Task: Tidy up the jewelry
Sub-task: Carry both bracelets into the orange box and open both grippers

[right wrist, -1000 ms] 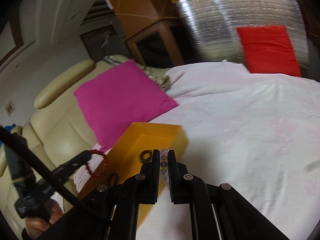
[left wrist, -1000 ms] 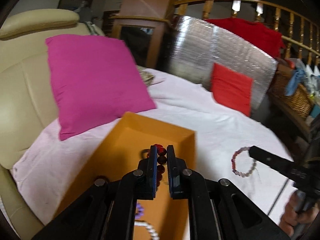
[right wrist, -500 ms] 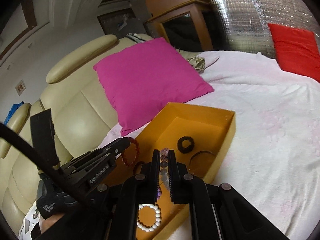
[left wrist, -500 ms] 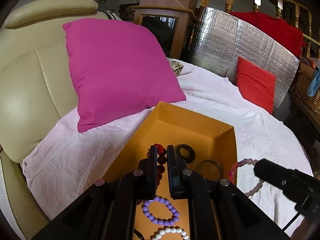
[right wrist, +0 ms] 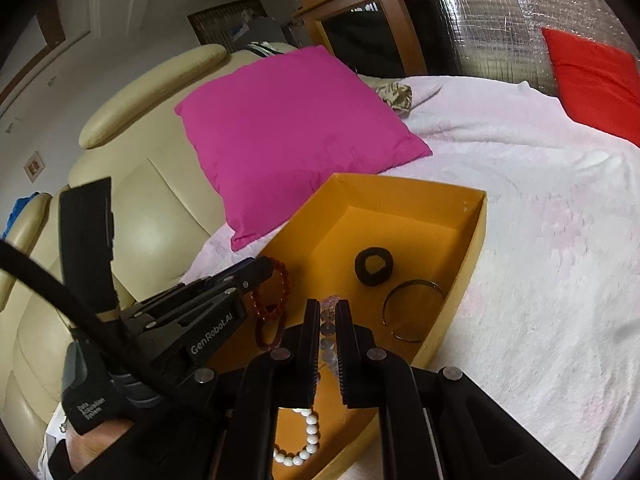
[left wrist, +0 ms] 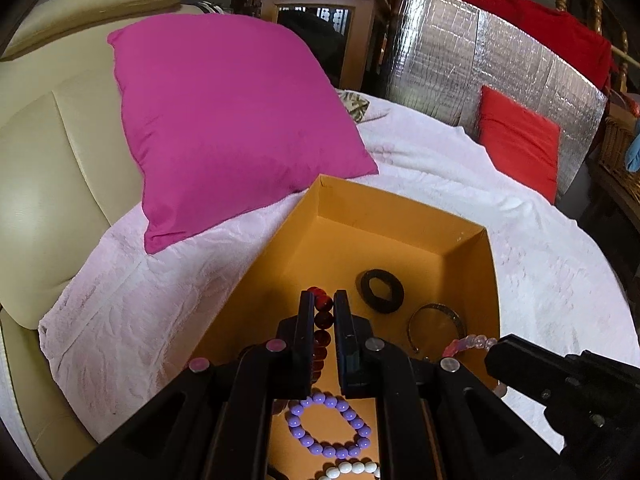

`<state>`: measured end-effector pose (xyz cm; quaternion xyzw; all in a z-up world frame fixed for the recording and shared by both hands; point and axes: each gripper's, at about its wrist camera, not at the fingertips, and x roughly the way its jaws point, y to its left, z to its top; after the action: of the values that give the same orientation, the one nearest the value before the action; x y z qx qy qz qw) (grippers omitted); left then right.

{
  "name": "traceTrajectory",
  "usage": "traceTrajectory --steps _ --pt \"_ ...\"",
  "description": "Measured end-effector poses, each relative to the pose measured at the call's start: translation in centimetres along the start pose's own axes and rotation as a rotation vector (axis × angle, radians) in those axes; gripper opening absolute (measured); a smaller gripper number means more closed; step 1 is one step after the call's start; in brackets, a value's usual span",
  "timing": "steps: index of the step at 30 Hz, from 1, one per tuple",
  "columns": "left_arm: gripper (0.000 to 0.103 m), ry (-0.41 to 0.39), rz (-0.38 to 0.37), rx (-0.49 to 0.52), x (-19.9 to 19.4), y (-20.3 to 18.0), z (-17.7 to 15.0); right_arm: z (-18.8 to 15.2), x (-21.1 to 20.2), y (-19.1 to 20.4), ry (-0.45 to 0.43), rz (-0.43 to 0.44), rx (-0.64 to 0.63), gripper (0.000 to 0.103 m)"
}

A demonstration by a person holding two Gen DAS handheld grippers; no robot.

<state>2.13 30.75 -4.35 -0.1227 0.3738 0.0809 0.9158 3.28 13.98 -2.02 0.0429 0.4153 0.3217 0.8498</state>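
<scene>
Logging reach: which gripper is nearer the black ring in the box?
Left, narrowly. The left gripper tips sit just beside the black ring; the right gripper hangs slightly further back.

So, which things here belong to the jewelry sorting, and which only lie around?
Part of the job:
- orange box
- red bead bracelet, held by the left gripper
- pale pink bracelet, held by the right gripper
- purple bracelet, white bracelet, black ring, metal bangle, all in the box

Just lying about:
- magenta pillow
- red cushion
- pink blanket
</scene>
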Motion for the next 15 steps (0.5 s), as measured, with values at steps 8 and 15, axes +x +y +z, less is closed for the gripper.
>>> traceTrajectory --steps 8,15 --pt "0.030 0.050 0.036 0.007 1.1 -0.1 -0.1 -0.3 1.0 -1.0 0.043 0.002 0.054 0.010" --pt "0.069 -0.067 0.149 0.050 -2.8 -0.6 -0.4 -0.6 -1.5 -1.4 0.031 -0.013 0.075 0.016"
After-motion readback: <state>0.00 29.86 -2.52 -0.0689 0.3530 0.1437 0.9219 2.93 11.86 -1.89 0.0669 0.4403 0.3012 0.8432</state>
